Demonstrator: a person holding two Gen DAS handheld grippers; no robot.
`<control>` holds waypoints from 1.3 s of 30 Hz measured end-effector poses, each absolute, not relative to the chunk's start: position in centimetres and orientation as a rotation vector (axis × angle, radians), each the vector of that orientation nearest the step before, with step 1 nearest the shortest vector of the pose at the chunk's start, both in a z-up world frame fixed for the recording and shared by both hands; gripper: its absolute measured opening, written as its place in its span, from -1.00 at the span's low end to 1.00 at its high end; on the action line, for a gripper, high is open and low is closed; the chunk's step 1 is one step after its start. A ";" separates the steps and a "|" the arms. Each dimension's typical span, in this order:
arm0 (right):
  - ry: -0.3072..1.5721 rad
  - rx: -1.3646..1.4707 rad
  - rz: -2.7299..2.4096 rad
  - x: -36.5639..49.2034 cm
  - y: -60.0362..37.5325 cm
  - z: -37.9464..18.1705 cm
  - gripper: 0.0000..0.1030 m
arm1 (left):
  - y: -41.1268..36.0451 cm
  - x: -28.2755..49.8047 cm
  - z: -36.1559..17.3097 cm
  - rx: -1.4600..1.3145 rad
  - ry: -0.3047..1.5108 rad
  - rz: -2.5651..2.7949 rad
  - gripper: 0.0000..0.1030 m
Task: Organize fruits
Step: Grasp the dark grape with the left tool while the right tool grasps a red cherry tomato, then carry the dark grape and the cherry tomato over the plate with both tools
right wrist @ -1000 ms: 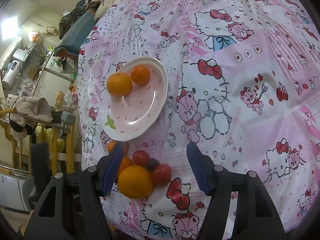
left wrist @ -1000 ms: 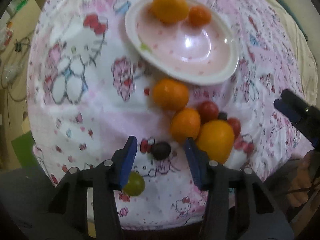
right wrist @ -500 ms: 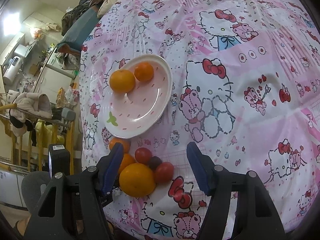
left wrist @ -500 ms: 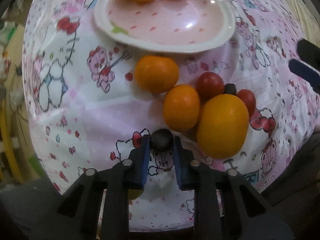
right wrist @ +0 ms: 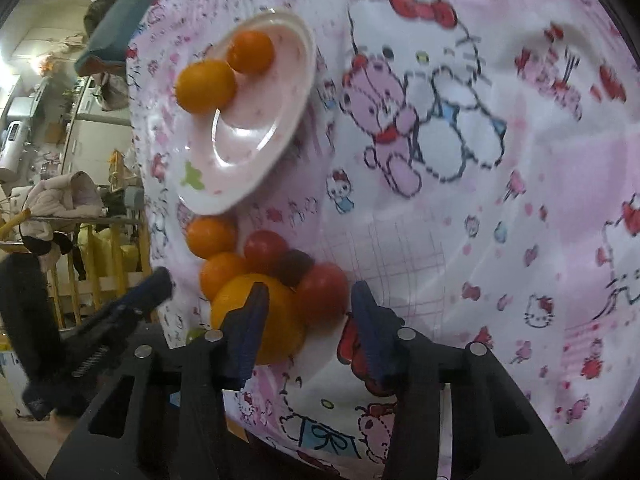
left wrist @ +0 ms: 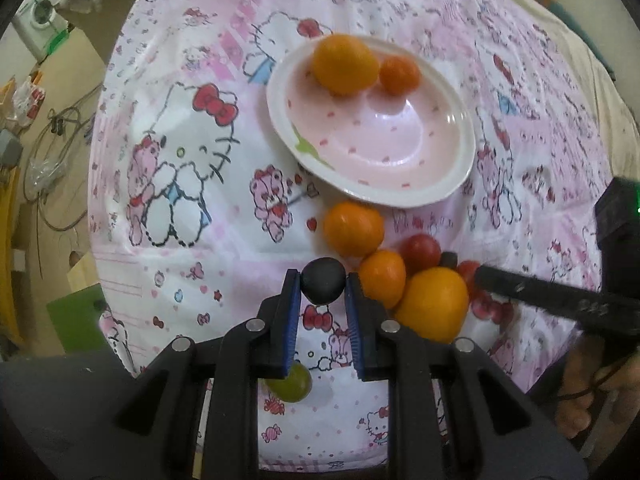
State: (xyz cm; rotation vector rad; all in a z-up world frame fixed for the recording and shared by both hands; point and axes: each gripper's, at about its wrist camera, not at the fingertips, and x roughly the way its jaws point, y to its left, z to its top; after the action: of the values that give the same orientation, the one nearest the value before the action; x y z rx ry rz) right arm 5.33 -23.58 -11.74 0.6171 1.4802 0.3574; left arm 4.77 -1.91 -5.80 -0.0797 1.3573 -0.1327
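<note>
Only leftward: green fruit [left wrist: 289, 383] visible.

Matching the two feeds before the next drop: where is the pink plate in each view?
Left wrist view: the pink plate sits upper centre-right, above the loose fruit pile.
Right wrist view: the pink plate sits upper left, tilted by the lens.
Shared landmark: the two oranges on it, the bigger orange at its far side.

green fruit [left wrist: 294, 382] half behind gripper finger

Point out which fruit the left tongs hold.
The dark plum, pinched between the left tongs; every other fruit lies on the cloth or plate.
</note>
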 end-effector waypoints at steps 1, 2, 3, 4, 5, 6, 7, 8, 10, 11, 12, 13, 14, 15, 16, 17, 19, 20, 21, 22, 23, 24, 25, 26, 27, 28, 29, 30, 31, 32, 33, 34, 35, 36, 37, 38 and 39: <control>1.488 0.619 0.351 5.3 -23.6 -11.9 -0.16 | -1.7 5.1 -5.7 -0.085 1.354 -0.133 -0.64; 1.496 0.627 0.350 5.2 -23.5 -12.5 -0.17 | -1.2 5.2 -5.4 -0.090 1.352 -0.134 -0.64; 1.499 0.641 0.354 5.2 -23.6 -12.8 -0.24 | -1.0 5.3 -5.4 -0.093 1.350 -0.136 -0.64; 1.497 0.660 0.358 5.3 -23.6 -13.0 -0.28 | -0.8 5.4 -5.3 -0.095 1.349 -0.138 -0.64; 1.503 0.659 0.360 5.4 -23.6 -13.2 -0.39 | -0.8 5.4 -5.3 -0.097 1.347 -0.139 -0.64; 1.503 0.650 0.365 5.5 -23.7 -13.2 -0.39 | -0.9 5.4 -5.4 -0.098 1.346 -0.139 -0.64; 1.500 0.651 0.369 5.5 -23.7 -13.2 -0.39 | -1.0 5.4 -5.4 -0.100 1.343 -0.140 -0.64; 1.497 0.649 0.371 5.4 -23.7 -13.1 -0.40 | -1.1 5.4 -5.3 -0.102 1.341 -0.141 -0.64; 1.489 0.629 0.377 5.3 -23.6 -12.9 -0.40 | -0.9 5.3 -5.1 -0.101 1.333 -0.141 -0.64; 1.480 0.614 0.376 5.3 -23.6 -12.6 -0.40 | -1.0 5.3 -5.1 -0.100 1.331 -0.139 -0.64; 1.471 0.603 0.375 5.2 -23.6 -12.4 -0.40 | -0.9 5.3 -5.0 -0.100 1.329 -0.137 -0.64; 1.465 0.600 0.371 5.2 -23.7 -12.3 -0.40 | -0.8 5.3 -5.0 -0.100 1.329 -0.134 -0.64; 1.455 0.601 0.361 5.2 -24.0 -12.0 -0.40 | -0.7 5.3 -5.0 -0.100 1.330 -0.131 -0.64; 1.448 0.600 0.354 5.3 -24.1 -11.9 -0.40 | -0.6 5.3 -5.0 -0.100 1.330 -0.127 -0.64; 1.440 0.599 0.351 5.4 -24.4 -11.8 -0.40 | -0.5 5.3 -5.1 -0.101 1.329 -0.122 -0.64; 1.425 0.611 0.346 5.4 -24.7 -11.5 -0.40 | -0.4 5.3 -5.1 -0.099 1.326 -0.118 -0.64; 1.403 0.617 0.340 5.7 -24.9 -11.0 -0.40 | -0.4 5.4 -5.1 -0.096 1.320 -0.113 -0.64; 1.388 0.621 0.337 5.7 -25.1 -10.6 -0.40 | -0.4 5.4 -5.0 -0.097 1.314 -0.108 -0.64; 1.376 0.628 0.335 5.8 -25.4 -10.4 -0.40 | -0.4 5.4 -5.0 -0.093 1.309 -0.103 -0.64; 1.364 0.638 0.335 5.9 -25.5 -10.1 -0.40 | -0.5 5.4 -5.0 -0.086 1.302 -0.100 -0.64; 1.344 0.650 0.339 6.0 -25.8 -9.6 -0.40 | -0.5 5.4 -4.9 -0.081 1.296 -0.097 -0.64; 1.328 0.659 0.342 6.1 -25.9 -9.2 -0.40 | -0.5 5.5 -4.7 -0.079 1.288 -0.092 -0.64; 1.299 0.674 0.342 6.1 -26.3 -8.7 -0.40 | -0.4 5.5 -4.6 -0.077 1.278 -0.087 -0.64; 1.278 0.684 0.346 6.1 -26.5 -8.2 -0.40 | -0.4 5.5 -4.4 -0.073 1.269 -0.083 -0.64; 1.252 0.695 0.354 6.2 -26.8 -7.6 -0.40 | -0.4 5.5 -4.1 -0.067 1.255 -0.076 -0.64; 1.226 0.707 0.361 6.3 -27.1 -7.0 -0.40 | -0.3 5.6 -3.8 -0.061 1.243 -0.070 -0.64; 1.208 0.714 0.363 6.4 -27.3 -6.6 -0.40 | -0.3 5.7 -3.5 -0.058 1.233 -0.067 -0.64; 1.189 0.720 0.366 6.5 -27.5 -6.1 -0.40 | -0.3 5.8 -3.3 -0.052 1.225 -0.064 -0.64; 1.179 0.725 0.369 6.7 -27.7 -5.8 -0.40 | -0.4 6.1 -3.2 -0.044 1.222 -0.063 -0.64; 1.167 0.731 0.370 7.0 -27.9 -5.5 -0.40 | -0.5 6.3 -3.0 -0.041 1.221 -0.065 -0.64; 1.161 0.734 0.370 7.1 -27.9 -5.4 -0.40 | -0.6 6.4 -2.9 -0.041 1.218 -0.067 -0.64; 1.156 0.737 0.375 7.3 -28.2 -5.2 -0.40 | -0.7 6.6 -2.7 -0.039 1.214 -0.067 -0.64; 1.149 0.736 0.379 7.5 -28.2 -4.9 -0.40 | -0.8 6.8 -2.5 -0.037 1.212 -0.070 -0.64; 1.142 0.734 0.380 7.9 -28.3 -4.7 -0.40 | -0.8 6.9 -2.3 -0.038 1.212 -0.074 -0.64; 1.138 0.733 0.385 8.1 -28.4 -4.5 -0.40 | -0.9 7.2 -2.1 -0.043 1.215 -0.079 -0.64; 1.135 0.728 0.393 8.6 -28.4 -4.3 -0.40 | -0.9 7.5 -1.9 -0.046 1.219 -0.080 -0.64; 1.130 0.721 0.393 9.1 -28.4 -4.0 -0.40 | -0.9 7.9 -1.8 -0.046 1.223 -0.080 -0.64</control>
State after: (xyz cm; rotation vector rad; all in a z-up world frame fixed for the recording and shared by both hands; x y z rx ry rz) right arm 9.08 -28.43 -4.04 0.7210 1.1298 0.3925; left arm 7.85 -0.87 -1.76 -0.0463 1.2229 -0.0798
